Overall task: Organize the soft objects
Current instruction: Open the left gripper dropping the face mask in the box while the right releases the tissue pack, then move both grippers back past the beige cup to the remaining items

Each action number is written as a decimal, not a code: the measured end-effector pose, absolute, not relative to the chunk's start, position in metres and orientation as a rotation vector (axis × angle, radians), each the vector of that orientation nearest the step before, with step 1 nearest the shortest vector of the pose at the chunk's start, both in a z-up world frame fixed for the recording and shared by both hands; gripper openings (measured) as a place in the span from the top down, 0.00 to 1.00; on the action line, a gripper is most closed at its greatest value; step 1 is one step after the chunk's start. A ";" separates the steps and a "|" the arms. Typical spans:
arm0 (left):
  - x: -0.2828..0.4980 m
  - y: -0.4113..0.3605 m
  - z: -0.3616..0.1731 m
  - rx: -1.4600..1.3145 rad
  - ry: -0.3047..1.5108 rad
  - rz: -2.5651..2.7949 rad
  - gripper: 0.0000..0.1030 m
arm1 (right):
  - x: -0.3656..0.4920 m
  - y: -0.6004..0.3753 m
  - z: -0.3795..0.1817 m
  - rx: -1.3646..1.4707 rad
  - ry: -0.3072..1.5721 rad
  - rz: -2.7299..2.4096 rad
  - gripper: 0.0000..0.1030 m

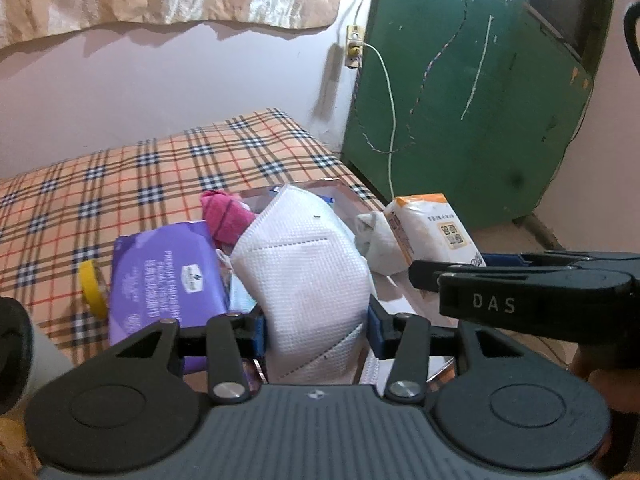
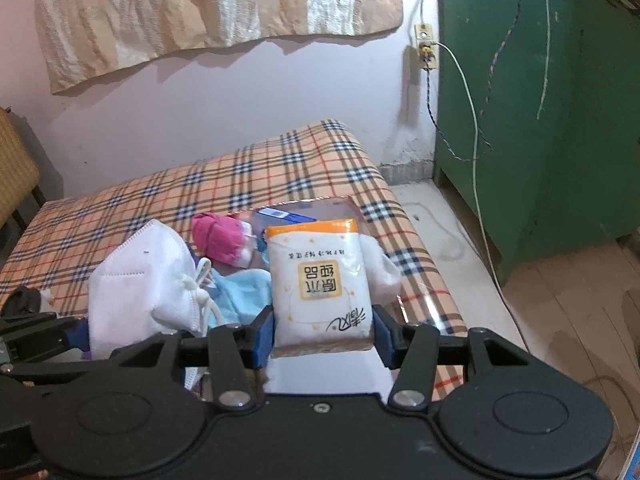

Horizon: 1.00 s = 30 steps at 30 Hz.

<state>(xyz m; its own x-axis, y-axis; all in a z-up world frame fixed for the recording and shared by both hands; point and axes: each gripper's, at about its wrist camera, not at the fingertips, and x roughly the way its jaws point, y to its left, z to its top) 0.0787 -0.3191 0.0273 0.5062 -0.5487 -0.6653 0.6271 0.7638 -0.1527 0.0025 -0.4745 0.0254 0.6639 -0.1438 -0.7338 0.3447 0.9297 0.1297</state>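
My left gripper (image 1: 318, 324) is shut on a white folded face mask (image 1: 304, 264), which stands upright between the blue pads. My right gripper (image 2: 324, 334) is shut on an orange-and-white tissue pack (image 2: 316, 280), gripped at its near end. Both are held just above a clear tray (image 2: 320, 202) on the plaid bed. The two grippers are side by side, and in the left wrist view the right one's fingers (image 1: 520, 280) reach in from the right edge. In the tray lie a pink cloth (image 2: 220, 240), a light blue surgical mask (image 2: 240, 292) and a white cloth (image 1: 376, 240).
A purple wipes pack (image 1: 168, 276) and a yellow tape roll (image 1: 94, 288) lie on the plaid bedsheet (image 1: 160, 168) left of the tray. A green cabinet (image 1: 480, 100) stands to the right past the bed's edge. A white cable (image 2: 476, 160) hangs from a wall socket.
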 end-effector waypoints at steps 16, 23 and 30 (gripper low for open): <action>0.080 -0.314 0.032 0.062 0.733 -0.707 0.33 | -0.009 -0.483 0.032 0.296 0.776 -0.320 0.30; 0.073 -0.290 0.048 0.102 0.724 -0.610 0.32 | -0.017 -0.458 0.049 0.259 0.747 -0.317 0.28; 0.067 -0.265 0.055 0.111 0.718 -0.547 0.32 | -0.020 -0.431 0.056 0.242 0.750 -0.300 0.28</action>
